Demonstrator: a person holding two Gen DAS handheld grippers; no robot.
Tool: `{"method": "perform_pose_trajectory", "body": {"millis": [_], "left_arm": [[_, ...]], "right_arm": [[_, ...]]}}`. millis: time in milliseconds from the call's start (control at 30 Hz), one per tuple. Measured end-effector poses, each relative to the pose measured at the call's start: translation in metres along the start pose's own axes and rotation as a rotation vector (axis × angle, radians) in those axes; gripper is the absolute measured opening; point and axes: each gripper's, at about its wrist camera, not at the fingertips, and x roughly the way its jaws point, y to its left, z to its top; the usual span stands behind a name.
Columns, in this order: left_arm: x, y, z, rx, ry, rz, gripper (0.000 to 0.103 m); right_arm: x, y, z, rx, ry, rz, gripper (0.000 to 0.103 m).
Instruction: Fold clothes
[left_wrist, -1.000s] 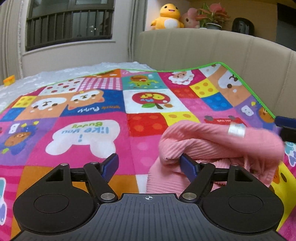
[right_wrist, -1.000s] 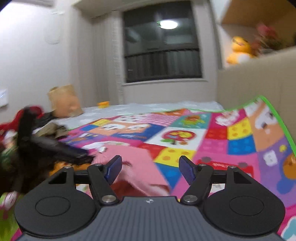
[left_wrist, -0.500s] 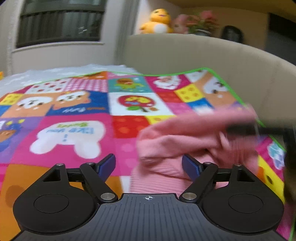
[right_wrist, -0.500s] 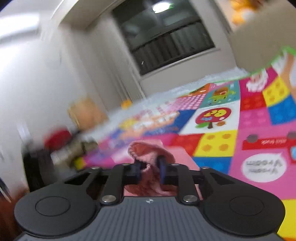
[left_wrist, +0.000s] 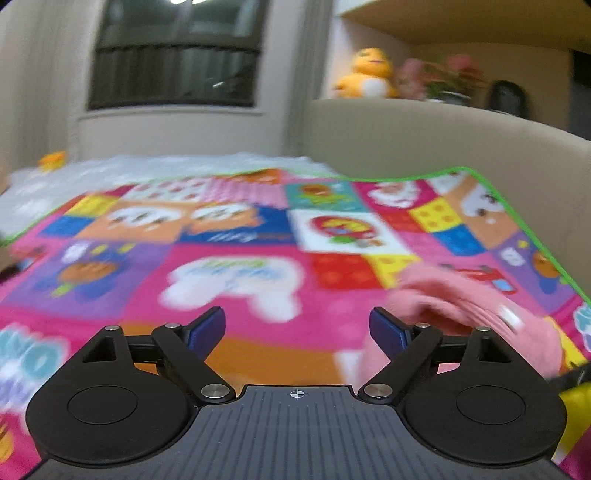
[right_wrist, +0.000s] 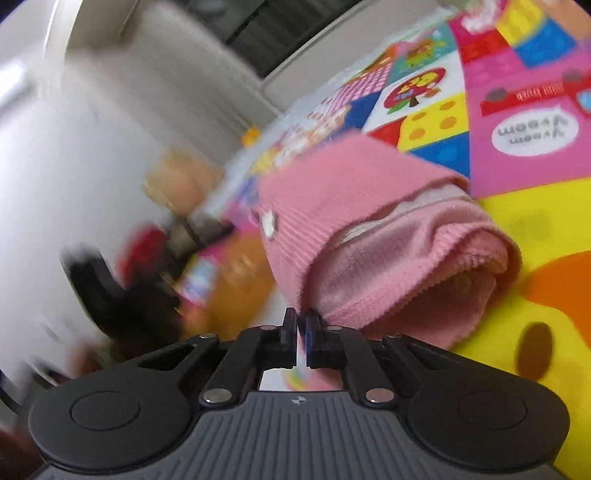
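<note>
A: Report the largest item first.

B: A play mat (left_wrist: 236, 295) with bright cartoon squares and a green edge covers most of both views. A beige padded headboard (left_wrist: 424, 140) rises behind it. A white cover (left_wrist: 166, 166) lies beyond the mat's far edge, below a dark window (left_wrist: 173, 62).

A: Location of the garment?

B: The pink ribbed garment (right_wrist: 354, 221) lies bunched on the mat. In the left wrist view it sits at the lower right, beside and behind the right finger of the left hand-held gripper (left_wrist: 297, 328). In the right wrist view it fills the centre; its folded layers face the camera, and a small white tag shows on the ribbed face.

A: State of each hand-held gripper?

B: Left: the jaws stand wide apart and are opening. Only mat shows between the blue pads (left_wrist: 207, 328); the garment lies outside the gap. Right hand-held gripper (right_wrist: 301, 325): the jaws are clenched together, and they pinch the near lower edge of the garment at the tips.

A: Smaller items?

B: A yellow plush duck (left_wrist: 365, 77) and a potted plant (left_wrist: 447, 81) stand on the ledge above the headboard. The left side of the right wrist view is too blurred to identify.
</note>
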Motion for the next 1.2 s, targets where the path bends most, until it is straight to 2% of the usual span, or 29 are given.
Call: {"method": "perform_pose_trajectory", "body": {"millis": [67,133,233,300,333,367,433,500,533,567,633,700,800,900,967,1000,1100,1133,1200], "left_arm": [[-0.007,0.013,-0.002,-0.043,0.017,0.018,0.09],[-0.011,0.013,0.003,-0.068,0.01,-0.021,0.091],[-0.012,-0.01,0.019,-0.071,-0.032,-0.124,0.092],[-0.013,-0.036,0.03,-0.058,-0.068,-0.225,0.092],[-0.013,-0.048,0.035,-0.047,-0.084,-0.266,0.092],[-0.011,-0.061,0.04,-0.038,-0.094,-0.306,0.092],[-0.003,-0.087,0.049,-0.026,-0.104,-0.392,0.092],[0.006,-0.109,0.05,0.004,-0.091,-0.464,0.091],[0.011,-0.118,0.047,0.026,-0.075,-0.489,0.09],[0.017,-0.125,0.041,0.051,-0.049,-0.503,0.088],[0.026,-0.13,0.02,0.081,0.029,-0.52,0.082],[0.033,-0.124,-0.007,0.088,0.104,-0.506,0.08],[0.028,-0.105,-0.039,0.066,0.136,-0.474,0.08],[0.021,-0.093,-0.045,0.022,0.133,-0.478,0.08],[0.019,-0.093,-0.047,0.032,0.13,-0.472,0.081],[0.019,-0.094,-0.047,0.047,0.125,-0.466,0.081],[0.02,-0.096,-0.05,0.069,0.11,-0.46,0.082],[0.02,-0.096,-0.051,0.069,0.109,-0.461,0.082],[0.02,-0.095,-0.055,0.069,0.104,-0.461,0.082]], "right_arm": [[0.001,0.017,-0.009,-0.144,0.011,-0.035,0.005],[-0.003,0.035,-0.011,-0.269,0.005,-0.034,0.005],[-0.01,0.048,-0.011,-0.337,-0.015,-0.039,0.006],[-0.015,0.052,-0.011,-0.369,-0.026,-0.048,0.012],[-0.017,0.053,-0.011,-0.381,-0.031,-0.057,0.025],[-0.021,0.052,-0.012,-0.391,-0.036,-0.071,0.045],[-0.029,0.044,-0.011,-0.387,-0.041,-0.105,0.064],[-0.038,0.035,-0.009,-0.374,-0.045,-0.144,0.068],[-0.044,0.03,-0.007,-0.365,-0.047,-0.165,0.075],[-0.051,0.023,-0.006,-0.35,-0.052,-0.191,0.084],[-0.065,0.01,-0.004,-0.323,-0.067,-0.232,0.091],[-0.079,0.001,0.001,-0.307,-0.105,-0.27,0.103],[-0.087,-0.006,0.014,-0.298,-0.165,-0.311,0.103],[-0.074,-0.01,0.034,-0.291,-0.226,-0.288,0.103],[-0.051,-0.016,0.051,-0.28,-0.234,-0.273,0.103],[-0.037,-0.019,0.057,-0.279,-0.221,-0.285,0.103],[0.02,-0.034,0.055,-0.306,-0.039,-0.474,0.103],[0.034,-0.038,0.053,-0.307,-0.004,-0.517,0.103],[0.032,-0.043,0.042,-0.277,-0.063,-0.501,0.103]]}}
